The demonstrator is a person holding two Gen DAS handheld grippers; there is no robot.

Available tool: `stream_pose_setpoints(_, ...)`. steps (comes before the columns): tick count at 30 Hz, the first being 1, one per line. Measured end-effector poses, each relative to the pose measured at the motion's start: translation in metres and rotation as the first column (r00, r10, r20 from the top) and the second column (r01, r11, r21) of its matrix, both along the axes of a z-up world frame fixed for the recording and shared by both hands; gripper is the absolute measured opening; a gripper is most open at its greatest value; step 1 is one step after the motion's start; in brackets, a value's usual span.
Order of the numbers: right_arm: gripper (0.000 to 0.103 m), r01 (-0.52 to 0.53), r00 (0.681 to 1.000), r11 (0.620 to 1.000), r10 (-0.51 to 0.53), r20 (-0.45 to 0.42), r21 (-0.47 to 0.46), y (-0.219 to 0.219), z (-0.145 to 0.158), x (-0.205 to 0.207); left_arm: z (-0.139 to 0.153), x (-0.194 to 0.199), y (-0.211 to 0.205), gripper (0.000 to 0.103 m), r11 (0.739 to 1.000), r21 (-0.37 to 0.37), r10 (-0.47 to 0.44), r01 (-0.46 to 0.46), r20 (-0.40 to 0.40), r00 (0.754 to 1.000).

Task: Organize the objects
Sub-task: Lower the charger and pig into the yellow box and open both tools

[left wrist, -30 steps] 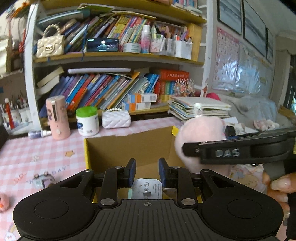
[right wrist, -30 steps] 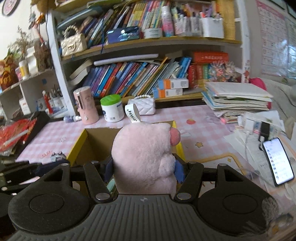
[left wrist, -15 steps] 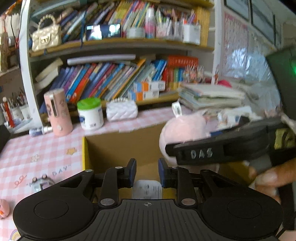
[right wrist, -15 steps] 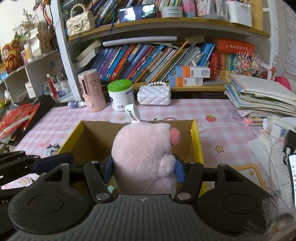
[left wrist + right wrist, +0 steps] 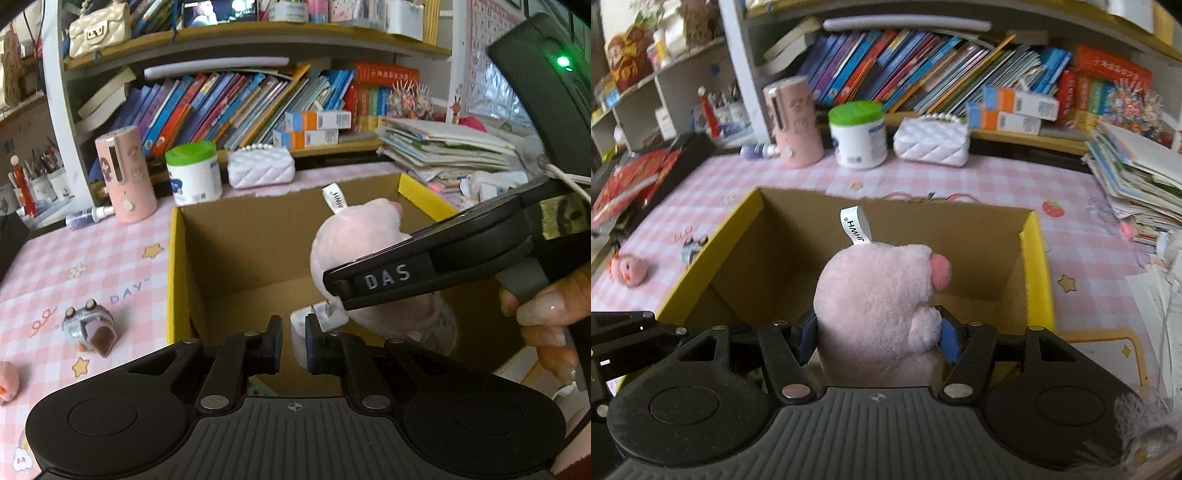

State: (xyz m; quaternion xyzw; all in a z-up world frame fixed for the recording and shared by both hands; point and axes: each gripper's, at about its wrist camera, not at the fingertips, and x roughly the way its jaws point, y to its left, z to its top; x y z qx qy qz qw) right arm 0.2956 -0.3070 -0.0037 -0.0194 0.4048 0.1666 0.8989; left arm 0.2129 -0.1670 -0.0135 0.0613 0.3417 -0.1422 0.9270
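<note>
Right wrist view takes in the cluttered bookshelf (image 5: 923, 74) at the back, then the pink checked surface (image 5: 960, 181) below it, and on that an open cardboard box (image 5: 1036, 258) with yellow rims. Held over the box opening is the pink plush toy (image 5: 879, 295), its white label sticking up. The right tool (image 5: 877, 338) pinches the plush by its sides, blue pads pressed into the fur, so the toy is in the air above the box and not yet set down inside.

From the left wrist view, the left tool (image 5: 293, 345) hangs over the near edge of the box with its fingers close together and a narrow gap between them; nothing sits in that gap. Just past it, on the box floor, lies a small white packet (image 5: 319, 317), seemingly already stowed.

By my judgement the task is partly done: one item is in the box, the plush is about to go in. Still out on the surface are a small grey-blue toy (image 5: 90, 326) left of the box and a small pink chick toy (image 5: 628, 271) nearer the edge. The pink tumbler (image 5: 794, 123), green-lidded jar (image 5: 858, 134) and white quilted purse (image 5: 932, 142) stand by the shelf; whether they are meant for the box I cannot tell.
</note>
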Motion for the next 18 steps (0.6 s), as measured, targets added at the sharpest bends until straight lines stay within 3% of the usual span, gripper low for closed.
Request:
stream_pose_setpoints(6, 0.062, -0.015, 1.000, 0.999, 0.014, -0.022, -0.045, 0.005, -0.007, 0.002, -0.001, -0.004, 0.001, 0.016, 1.000, -0.003, 0.008, -0.008, -0.006, 1.000)
stream_pose_setpoints(9, 0.065, -0.013, 1.000, 0.999, 0.012, -0.020, -0.039, 0.004, -0.006, 0.001, 0.001, -0.007, 0.000, 0.024, 1.000, -0.008, 0.012, -0.012, 0.009, 1.000)
stream_pose_setpoints(11, 0.068, -0.009, 1.000, 0.999, 0.009, -0.002, -0.032, 0.004, -0.005, 0.000, 0.004, -0.010, -0.001, 0.037, 1.000, -0.008, 0.013, -0.013, 0.027, 1.000)
stream_pose_setpoints(13, 0.076, 0.006, 1.000, 1.000, -0.005, 0.029, -0.020, 0.002, -0.001, -0.004, 0.008, -0.016, -0.001, 0.072, 1.000, 0.000, 0.031, -0.032, 0.061, 0.998)
stream_pose_setpoints(18, 0.088, 0.046, 0.993, 0.998, -0.051, 0.109, 0.041, -0.006, 0.012, -0.020, 0.019, -0.029, 0.002, 0.090, 0.999, 0.000, 0.053, -0.053, 0.117, 0.992)
